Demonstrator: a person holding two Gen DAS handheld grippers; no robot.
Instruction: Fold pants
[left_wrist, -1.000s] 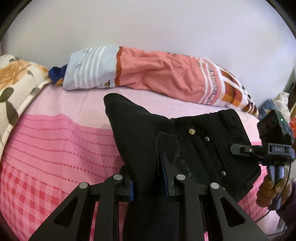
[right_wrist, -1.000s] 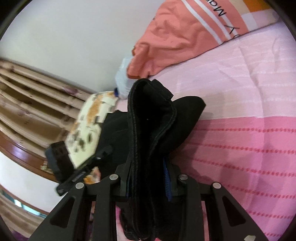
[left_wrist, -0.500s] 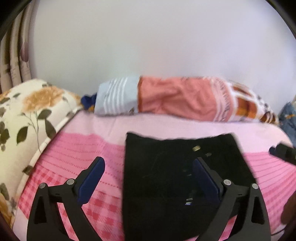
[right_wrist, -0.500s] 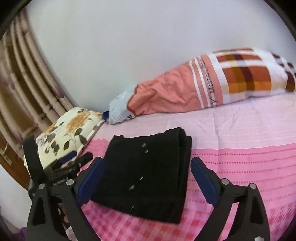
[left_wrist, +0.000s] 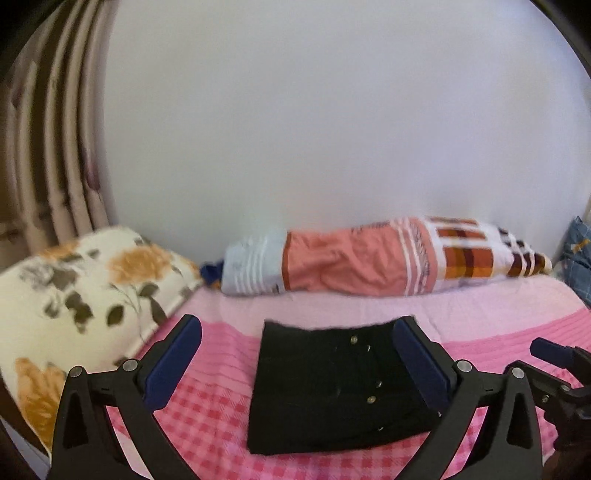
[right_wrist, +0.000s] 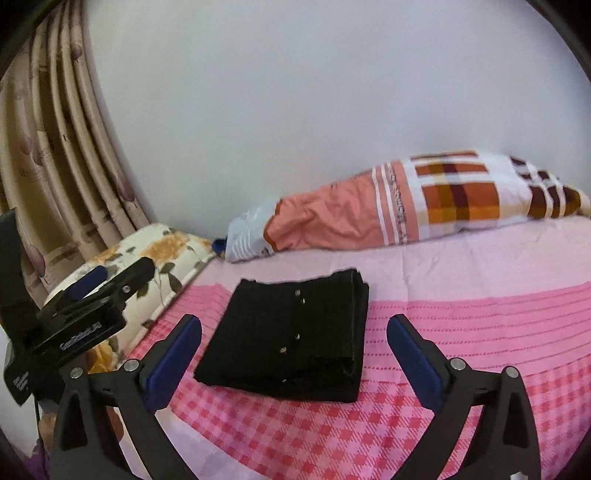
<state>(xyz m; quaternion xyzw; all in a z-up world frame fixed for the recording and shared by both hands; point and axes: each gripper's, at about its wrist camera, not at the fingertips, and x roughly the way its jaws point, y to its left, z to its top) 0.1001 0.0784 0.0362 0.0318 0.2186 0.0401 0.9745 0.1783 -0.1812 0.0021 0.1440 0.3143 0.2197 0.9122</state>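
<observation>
Black pants (left_wrist: 332, 387), folded into a compact rectangle with small metal studs on the upper face, lying flat on the pink bedsheet (left_wrist: 207, 417); in the left wrist view the bundle sits ahead of and between the two fingers, its right edge passing behind the right finger. Left gripper (left_wrist: 295, 363): jaws spread wide, blue pads facing inward, holding nothing and raised clear of the cloth. Right gripper (right_wrist: 293, 354): jaws likewise spread wide and empty, the pants (right_wrist: 291, 332) lying ahead of it and between the fingers, nearer the left one, with the layered folded edge turned toward the right finger. Bedsheet (right_wrist: 461, 332): pale pink band farthest from the grippers, dotted pink stripes in the middle, red-pink check nearest them. Floral pillow (left_wrist: 85, 291), cream with orange flowers, to the left of the left gripper at the bed edge; the same pillow (right_wrist: 166, 254) lies left and ahead of the right gripper, partly hidden by the left gripper's body (right_wrist: 77, 317). Long bolster pillow (left_wrist: 369, 266), light blue, coral and orange plaid, lies across the bed beyond the pants, against the white wall (left_wrist: 332, 129). Curtain (right_wrist: 55, 166), beige and pleated, hangs at far left. Part of the right gripper's body (left_wrist: 561, 373) shows at the right edge of the left wrist view.
</observation>
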